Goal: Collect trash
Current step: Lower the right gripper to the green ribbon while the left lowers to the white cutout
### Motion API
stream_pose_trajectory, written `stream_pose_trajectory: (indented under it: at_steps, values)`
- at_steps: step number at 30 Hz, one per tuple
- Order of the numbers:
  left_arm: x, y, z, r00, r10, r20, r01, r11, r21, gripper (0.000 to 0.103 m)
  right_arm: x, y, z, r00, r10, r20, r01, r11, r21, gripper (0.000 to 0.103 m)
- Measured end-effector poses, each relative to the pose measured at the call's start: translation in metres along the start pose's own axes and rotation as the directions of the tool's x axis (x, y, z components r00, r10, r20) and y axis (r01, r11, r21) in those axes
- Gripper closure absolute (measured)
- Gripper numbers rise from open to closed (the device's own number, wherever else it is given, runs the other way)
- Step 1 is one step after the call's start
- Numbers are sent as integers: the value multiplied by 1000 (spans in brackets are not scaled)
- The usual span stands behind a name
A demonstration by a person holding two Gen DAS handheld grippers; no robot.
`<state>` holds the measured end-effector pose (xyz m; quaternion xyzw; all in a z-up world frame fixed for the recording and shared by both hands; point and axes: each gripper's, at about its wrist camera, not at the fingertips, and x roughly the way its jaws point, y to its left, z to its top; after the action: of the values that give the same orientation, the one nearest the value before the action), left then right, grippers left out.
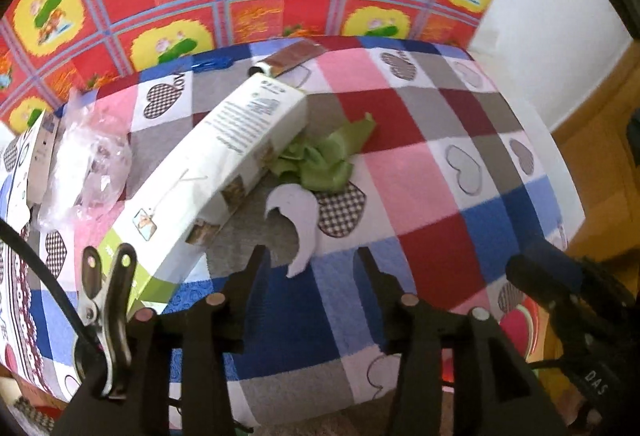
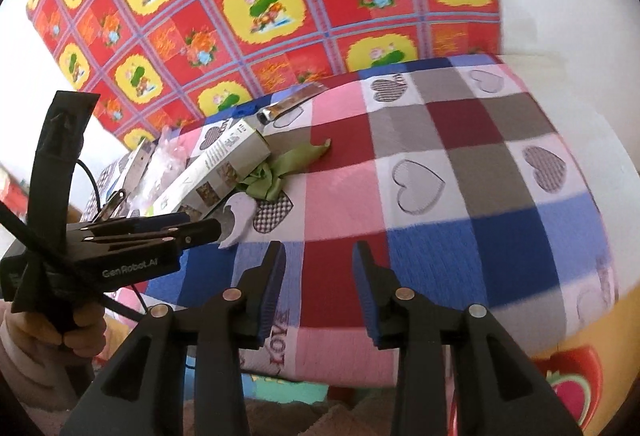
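Trash lies gathered on the left part of the tabletop [image 1: 460, 164], which wears a quilted patchwork cloth with hearts: a long white carton [image 1: 224, 164], a crumpled green wrapper [image 1: 320, 160] touching its side, a flat white paper scrap [image 1: 298, 220] with curved cut-outs, some clear crinkled plastic [image 1: 92, 164] beyond the carton, and a brown-and-silver tube [image 1: 288, 60] at the far edge. My left gripper [image 1: 310, 256] has its jaws partly apart and holds nothing; its tips are just at the near end of the paper scrap. My right gripper [image 2: 318, 252] is also partly open and empty, above bare cloth, well apart from the pile. I think the scrap is the risky one: it is thin and lies flat on soft fabric, so the pads may slide over it, push it away, or pinch the cloth together with it. The green wrapper is light and springy and could slip out or drag along when the carton is moved. The carton is stiff but long, so gripped at one end it may tilt and sweep smaller pieces off. The plastic looks slippery.
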<state>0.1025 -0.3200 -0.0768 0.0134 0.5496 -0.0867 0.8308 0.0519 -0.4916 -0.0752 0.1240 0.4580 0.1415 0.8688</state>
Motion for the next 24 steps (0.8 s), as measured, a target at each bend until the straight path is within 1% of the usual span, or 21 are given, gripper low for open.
stream_pose_trajectory:
  at_steps: [4, 8, 10, 14, 19, 24]
  values:
    - [12, 9, 4, 1000, 4, -21, -6, 997, -75, 46, 18, -5, 15, 998, 38, -42, -41, 998, -55, 67]
    - [24, 10, 9, 999, 13, -34, -17, 991, -129, 46, 37, -11, 26, 993, 74, -90, -84, 991, -105, 67]
    - [30, 8, 12, 999, 18, -40, -23, 990, -139, 46, 45, -15, 31, 990, 90, -110, -103, 988, -116, 67]
    - [46, 3, 18, 996, 71, -56, -79, 985, -152, 46, 57, -21, 41, 984, 112, -140, -132, 982, -136, 67]
    - [62, 2, 22, 990, 122, -72, -132, 979, -157, 46, 69, -27, 51, 976, 139, -167, -164, 975, -151, 67]
    - [66, 0, 24, 986, 159, -56, -165, 975, -150, 46, 81, -29, 57, 970, 153, -190, -185, 970, -160, 67]
